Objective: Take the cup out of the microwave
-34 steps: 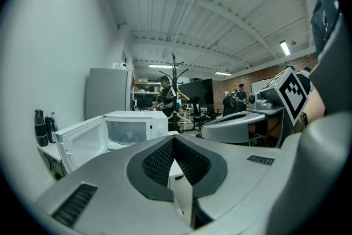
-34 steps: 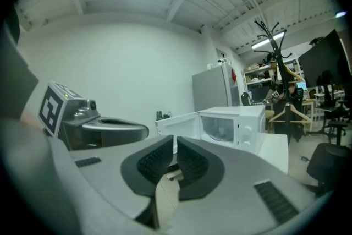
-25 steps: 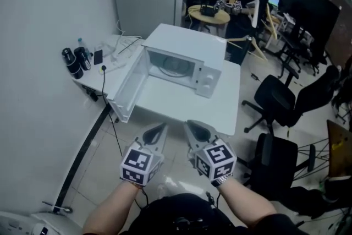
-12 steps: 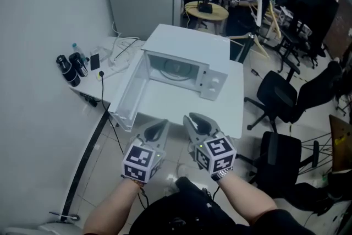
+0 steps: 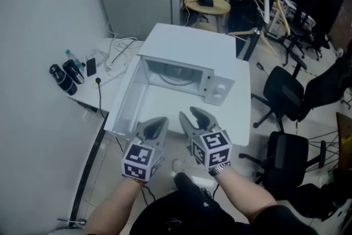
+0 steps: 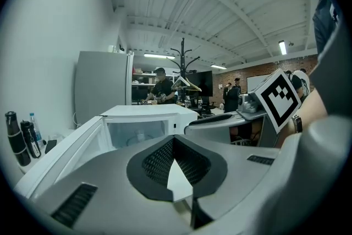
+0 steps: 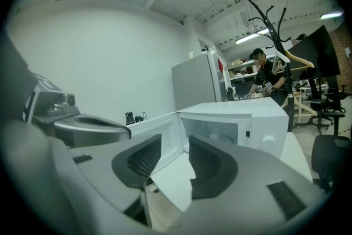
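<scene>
The job stood at its approach step: nothing had been gripped, and both grippers hung short of the near edge of the white table [image 5: 165, 104] where the microwave [image 5: 190, 47] sat. Its door [image 5: 127, 107] was swung wide to the left, so the cavity lay open toward the person. The cup was inside, though only faintly readable: a small pale shape [image 6: 139, 137] on the glass turntable [image 5: 176, 75], too dim in the head view to be sure of its outline. The left gripper [image 5: 159, 123] had its jaws pressed together at the tips with nothing in them. The right gripper [image 5: 192, 116] had its jaws apart and opening, with only bare table and the cavity showing through the gap. By my reading, the next move called for carrying the right gripper over the table into the cavity, clear of the door and frame, with its jaws wide enough to straddle the cup.
</scene>
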A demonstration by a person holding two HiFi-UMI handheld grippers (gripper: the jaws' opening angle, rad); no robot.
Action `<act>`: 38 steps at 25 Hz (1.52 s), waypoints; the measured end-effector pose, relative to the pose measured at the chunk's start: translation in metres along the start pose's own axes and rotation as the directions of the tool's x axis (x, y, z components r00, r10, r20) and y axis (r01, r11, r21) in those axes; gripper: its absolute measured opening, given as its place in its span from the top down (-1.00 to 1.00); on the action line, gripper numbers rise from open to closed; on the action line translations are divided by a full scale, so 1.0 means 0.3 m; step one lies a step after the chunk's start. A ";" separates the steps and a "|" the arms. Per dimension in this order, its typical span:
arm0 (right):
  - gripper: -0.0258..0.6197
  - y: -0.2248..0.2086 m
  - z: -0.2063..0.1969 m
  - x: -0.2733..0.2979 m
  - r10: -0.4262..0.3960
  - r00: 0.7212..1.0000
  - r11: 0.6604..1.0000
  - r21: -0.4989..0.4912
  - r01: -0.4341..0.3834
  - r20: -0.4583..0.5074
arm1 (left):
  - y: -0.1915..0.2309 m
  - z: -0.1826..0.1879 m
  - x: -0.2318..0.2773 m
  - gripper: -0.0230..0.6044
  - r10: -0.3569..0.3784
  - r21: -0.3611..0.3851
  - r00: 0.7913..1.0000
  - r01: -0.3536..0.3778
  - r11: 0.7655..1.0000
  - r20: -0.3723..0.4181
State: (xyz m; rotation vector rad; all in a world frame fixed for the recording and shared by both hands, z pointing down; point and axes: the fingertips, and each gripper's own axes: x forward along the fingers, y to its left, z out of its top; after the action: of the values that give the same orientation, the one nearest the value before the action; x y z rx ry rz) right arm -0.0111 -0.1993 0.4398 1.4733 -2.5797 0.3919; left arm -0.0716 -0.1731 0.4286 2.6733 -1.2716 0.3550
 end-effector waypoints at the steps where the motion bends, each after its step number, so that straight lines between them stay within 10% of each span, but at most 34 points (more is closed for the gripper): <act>1: 0.34 -0.017 -0.001 0.028 -0.003 1.000 1.000 0.003 0.003 -0.004 | 0.017 0.002 0.023 0.94 0.002 -0.001 1.000 -0.002 1.000 -0.003; 38: -0.24 -0.519 -0.251 0.792 -0.212 0.949 0.976 -0.005 0.217 -0.235 | 0.441 -0.034 0.581 0.94 0.076 -0.047 0.988 -0.083 0.995 -0.131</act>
State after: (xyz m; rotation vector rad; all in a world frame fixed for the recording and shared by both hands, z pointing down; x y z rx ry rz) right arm 0.0019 -0.4482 0.5955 1.5888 -2.2140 0.5298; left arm -0.0697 -0.3825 0.4929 2.5165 -1.3313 0.4900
